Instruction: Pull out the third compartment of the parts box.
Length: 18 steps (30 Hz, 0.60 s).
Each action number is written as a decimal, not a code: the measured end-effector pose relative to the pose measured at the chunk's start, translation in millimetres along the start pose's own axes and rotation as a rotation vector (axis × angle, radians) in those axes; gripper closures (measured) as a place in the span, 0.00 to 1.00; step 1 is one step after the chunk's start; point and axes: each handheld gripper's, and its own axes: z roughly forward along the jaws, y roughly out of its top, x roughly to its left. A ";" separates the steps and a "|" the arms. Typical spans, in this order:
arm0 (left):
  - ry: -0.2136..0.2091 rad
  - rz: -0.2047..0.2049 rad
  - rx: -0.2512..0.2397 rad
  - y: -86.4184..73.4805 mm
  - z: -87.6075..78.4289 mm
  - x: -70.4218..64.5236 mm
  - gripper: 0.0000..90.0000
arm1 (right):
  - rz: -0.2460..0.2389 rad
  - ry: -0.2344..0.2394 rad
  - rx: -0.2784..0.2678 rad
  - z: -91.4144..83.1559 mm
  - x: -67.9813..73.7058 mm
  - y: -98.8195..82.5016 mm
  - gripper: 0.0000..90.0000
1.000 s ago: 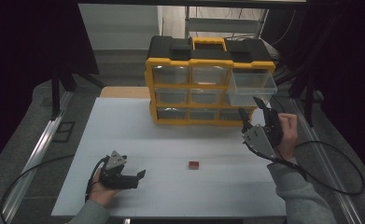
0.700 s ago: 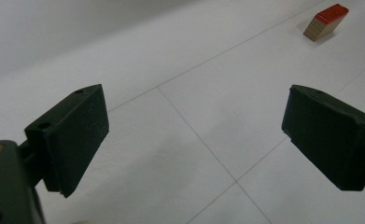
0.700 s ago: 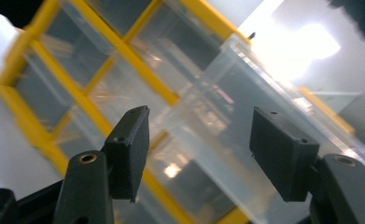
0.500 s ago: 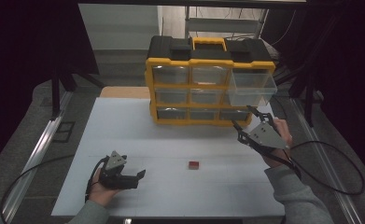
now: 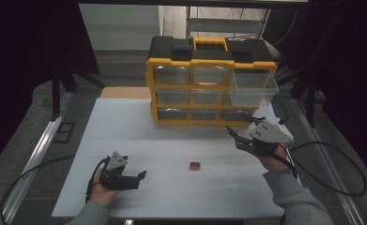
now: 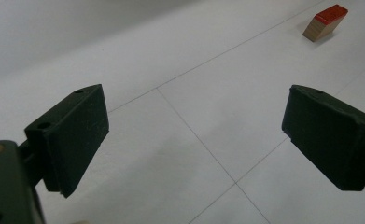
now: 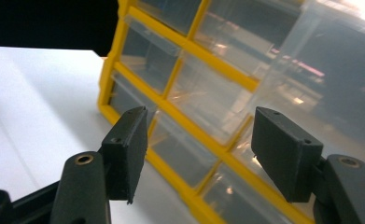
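Observation:
A yellow and black drawer cabinet [image 5: 211, 89] stands at the back of the white table [image 5: 172, 140]. Its top right clear drawer [image 5: 254, 86] is pulled out. My right gripper [image 5: 237, 123] hovers just in front of the cabinet's lower right corner, below that drawer. Its jaws have just been opening, with nothing between them. In the right gripper view the open gripper [image 7: 199, 140] faces the cabinet's drawers [image 7: 203, 112]. A small red-topped block [image 5: 194, 166] lies mid-table. My left gripper [image 5: 142, 176] rests open at the front left, and the block [image 6: 325, 21] lies ahead of its jaws.
Cables [image 5: 336, 183] trail off both grippers along the table sides. Metal rails [image 5: 40, 145] run beside the table. A brown board [image 5: 125, 92] lies behind the table's back left edge. Open table surface lies between the block and the cabinet.
The right gripper has tipped over so its grey plate faces up, its jaws swinging left and down and spreading a little. The left gripper has not moved.

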 end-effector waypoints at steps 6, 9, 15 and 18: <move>-0.002 0.000 -0.001 -0.1 0.1 0.1 0.09 | 0.062 0.064 0.018 4.1 4.3 0.0 0.40; -0.002 0.002 0.001 0.1 0.7 0.3 0.09 | 0.092 0.091 0.022 5.2 5.4 -0.3 0.40; -0.003 0.003 0.001 0.3 0.7 0.0 0.09 | 0.109 0.127 0.040 7.2 8.5 -3.3 0.40; -0.002 0.003 0.000 0.3 0.5 0.1 0.09 | 0.122 0.138 0.036 7.3 9.5 -3.3 0.41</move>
